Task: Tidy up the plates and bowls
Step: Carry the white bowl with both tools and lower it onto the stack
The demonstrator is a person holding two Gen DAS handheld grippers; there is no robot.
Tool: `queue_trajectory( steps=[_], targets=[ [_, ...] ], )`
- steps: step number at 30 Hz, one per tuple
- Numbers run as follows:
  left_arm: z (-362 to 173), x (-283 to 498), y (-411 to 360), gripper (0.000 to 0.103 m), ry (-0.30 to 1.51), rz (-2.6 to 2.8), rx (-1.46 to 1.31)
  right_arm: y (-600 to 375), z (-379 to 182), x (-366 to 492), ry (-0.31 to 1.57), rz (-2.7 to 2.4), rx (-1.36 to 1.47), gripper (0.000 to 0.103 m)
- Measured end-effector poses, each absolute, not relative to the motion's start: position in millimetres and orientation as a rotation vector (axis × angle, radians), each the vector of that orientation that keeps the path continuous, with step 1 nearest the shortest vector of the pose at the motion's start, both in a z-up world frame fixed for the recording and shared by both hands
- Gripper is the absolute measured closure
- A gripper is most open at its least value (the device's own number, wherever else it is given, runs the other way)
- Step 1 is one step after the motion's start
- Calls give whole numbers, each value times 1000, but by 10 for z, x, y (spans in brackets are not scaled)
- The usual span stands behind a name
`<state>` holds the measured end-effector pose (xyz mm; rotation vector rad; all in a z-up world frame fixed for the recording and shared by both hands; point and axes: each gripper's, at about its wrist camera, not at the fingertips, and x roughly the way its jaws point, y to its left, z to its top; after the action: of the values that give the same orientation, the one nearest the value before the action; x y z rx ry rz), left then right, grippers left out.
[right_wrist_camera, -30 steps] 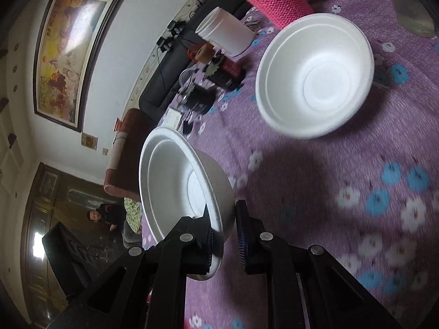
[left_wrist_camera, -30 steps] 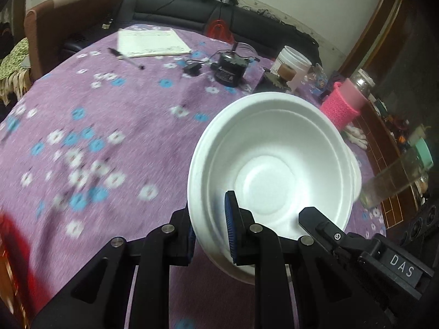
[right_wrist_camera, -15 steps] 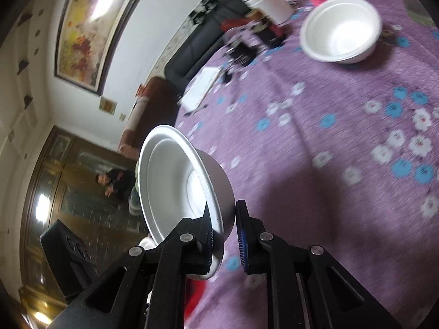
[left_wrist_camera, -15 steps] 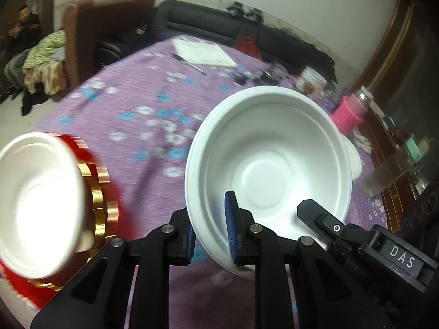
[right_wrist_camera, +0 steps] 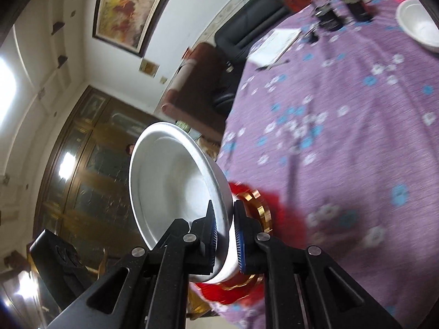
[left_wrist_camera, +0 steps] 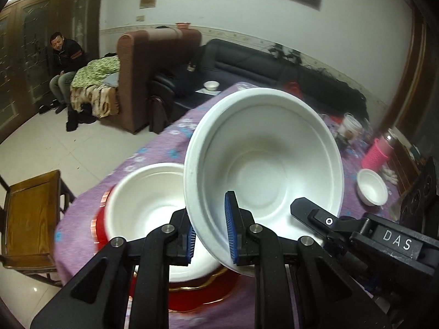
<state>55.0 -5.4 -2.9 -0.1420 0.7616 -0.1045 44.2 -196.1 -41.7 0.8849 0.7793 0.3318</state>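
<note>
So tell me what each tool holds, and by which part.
Left tool pinches a white bowl by its rim; right tool pinches another bowl by its rim.

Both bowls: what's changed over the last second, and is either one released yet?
Neither is released. The right gripper has carried its white bowl from mid-table to the near edge, down over the red and gold plate. The left gripper followed with the second bowl, now tilted above the first. Unchanged: both grips on the rims, and the small bowl stays by the pink cup.
</note>
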Motion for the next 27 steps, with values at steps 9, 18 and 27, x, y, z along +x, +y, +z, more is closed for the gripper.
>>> queue_trajectory(
  steps=[9,18,27],
  targets=[
    [-370,623,399,86,841,-39,-155,-1358,-720,562,896,366,860,95],
    [-419,612,514,86,846,-34,-146,-1192,-808,636,922,347,825,95],
    [-494,641,763,86,866,14,-176,-1099,-904,690,952,298,767,95]
  ],
)
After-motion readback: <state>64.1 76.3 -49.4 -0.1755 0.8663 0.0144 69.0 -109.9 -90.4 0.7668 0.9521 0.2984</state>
